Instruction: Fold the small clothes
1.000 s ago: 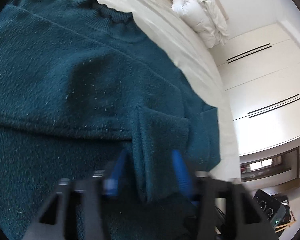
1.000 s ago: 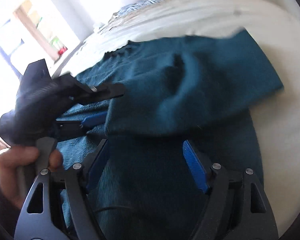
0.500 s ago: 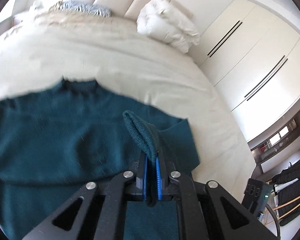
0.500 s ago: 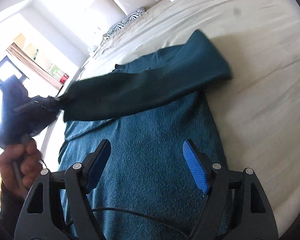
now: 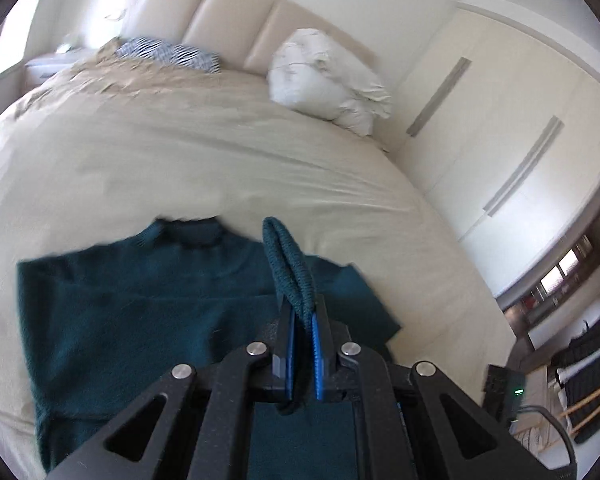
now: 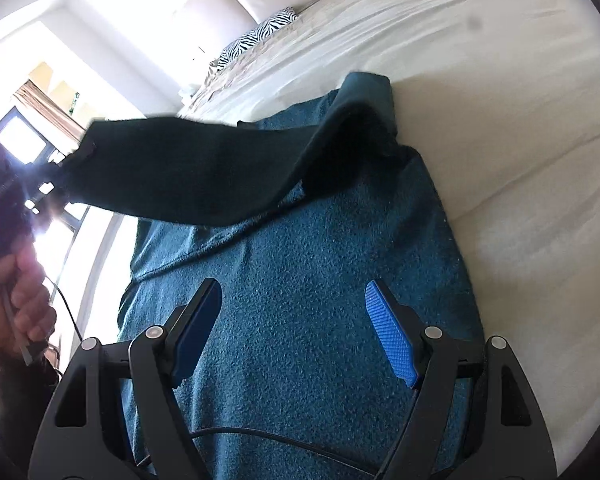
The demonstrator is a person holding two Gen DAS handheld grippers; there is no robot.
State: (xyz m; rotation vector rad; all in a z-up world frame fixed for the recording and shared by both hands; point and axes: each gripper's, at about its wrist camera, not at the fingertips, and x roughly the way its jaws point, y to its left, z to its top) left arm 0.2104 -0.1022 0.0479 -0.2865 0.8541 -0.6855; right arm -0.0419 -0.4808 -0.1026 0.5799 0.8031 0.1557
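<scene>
- The teal sweater [image 6: 300,320] lies flat on the bed [image 5: 180,168], body unfolded.
- Left gripper [image 5: 303,336]: jaws clamped on the sleeve cuff [image 5: 290,264], sleeve lifted across the body.
- Right gripper [image 6: 294,316]: jaws apart, empty, above the sweater.
- Most folding remains, I judge.

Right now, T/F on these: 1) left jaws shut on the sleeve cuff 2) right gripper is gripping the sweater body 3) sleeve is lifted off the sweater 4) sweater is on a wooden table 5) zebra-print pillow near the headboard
1) True: the left gripper has its jaws shut on the sleeve cuff.
2) False: the right gripper hovers open above the sweater body, gripping nothing.
3) True: the sleeve hangs stretched in the air above the body.
4) False: the sweater lies on the bed, on a pale sheet.
5) True: the zebra-print pillow sits by the headboard.
</scene>
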